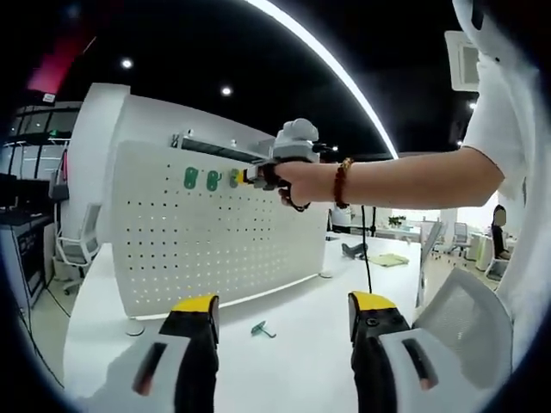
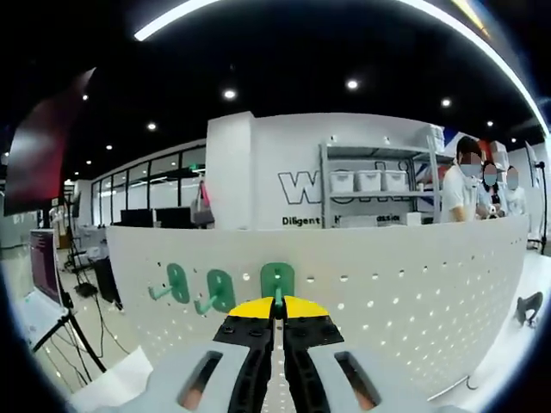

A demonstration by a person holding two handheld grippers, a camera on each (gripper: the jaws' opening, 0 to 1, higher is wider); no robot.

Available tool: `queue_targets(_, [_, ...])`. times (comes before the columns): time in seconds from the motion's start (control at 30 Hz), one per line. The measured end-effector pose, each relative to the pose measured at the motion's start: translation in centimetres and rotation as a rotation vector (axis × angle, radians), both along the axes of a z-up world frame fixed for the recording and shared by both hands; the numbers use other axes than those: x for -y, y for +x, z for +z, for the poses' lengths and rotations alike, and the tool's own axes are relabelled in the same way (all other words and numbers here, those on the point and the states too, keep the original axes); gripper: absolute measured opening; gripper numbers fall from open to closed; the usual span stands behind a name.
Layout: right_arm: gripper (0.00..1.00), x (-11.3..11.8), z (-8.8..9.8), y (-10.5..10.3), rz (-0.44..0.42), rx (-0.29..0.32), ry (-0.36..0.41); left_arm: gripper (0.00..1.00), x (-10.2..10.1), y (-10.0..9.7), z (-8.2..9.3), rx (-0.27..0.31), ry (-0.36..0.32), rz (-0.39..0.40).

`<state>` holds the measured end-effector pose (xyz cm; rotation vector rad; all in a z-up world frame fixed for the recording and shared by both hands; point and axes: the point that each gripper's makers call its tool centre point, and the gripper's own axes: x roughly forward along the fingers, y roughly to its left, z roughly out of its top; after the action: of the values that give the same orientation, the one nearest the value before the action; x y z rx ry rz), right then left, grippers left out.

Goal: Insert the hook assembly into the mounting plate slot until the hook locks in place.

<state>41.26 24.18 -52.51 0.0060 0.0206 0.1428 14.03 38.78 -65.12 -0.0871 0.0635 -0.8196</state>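
Note:
A white pegboard mounting plate (image 1: pixel 215 241) stands upright on a white table (image 1: pixel 293 361). Two green hooks (image 1: pixel 190 178) (image 1: pixel 211 181) sit in its top row. In the left gripper view a person's hand holds my right gripper (image 1: pixel 245 178) at the board's top row, just right of them. In the right gripper view my right gripper (image 2: pixel 277 308) is shut on a third green hook (image 2: pixel 277 280), whose back plate lies against the pegboard (image 2: pixel 387 301) beside the other two hooks (image 2: pixel 178 282) (image 2: pixel 219 290). My left gripper (image 1: pixel 284 303) stands open above the table. A spare green hook (image 1: pixel 261 329) lies on the table.
An office chair (image 1: pixel 82 245) stands left of the table and a mesh chair back (image 1: pixel 465 318) is close on the right. Small items (image 1: pixel 387 258) lie on the far table. Behind the board are a shelf with bins (image 2: pixel 370 181) and people (image 2: pixel 469 185).

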Motion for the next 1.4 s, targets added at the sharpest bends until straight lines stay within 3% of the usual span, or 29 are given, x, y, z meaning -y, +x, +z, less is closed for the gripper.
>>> queue_targets(0.6, [0.01,-0.2,-0.8,0.5,-0.049,-0.033,0.007,0.64,-0.5,-0.1,0.0,-0.001,-0.009,0.014])
queue_targets(0.67, [0.01,-0.4,-1.2,0.5,-0.051,-0.044,-0.012,0.64,-0.5,-0.1,0.1,0.0,-0.015,0.016])
queue_targets(0.7, [0.01,-0.4,-1.1,0.5,-0.051,-0.044,-0.064,0.64,-0.5,-0.1,0.2,0.003,-0.017,0.016])
queue_targets(1.03, [0.06,-0.6,-1.6,0.2,-0.004,-0.091,-0.065,0.64,-0.3,-0.3,0.7,0.01,-0.02,0.014])
queue_targets(1.4, [0.13,-0.3,-1.3,-0.7,0.025,-0.072,-0.087,0.64,0.3,-1.3,1.3,0.013,0.003,0.016])
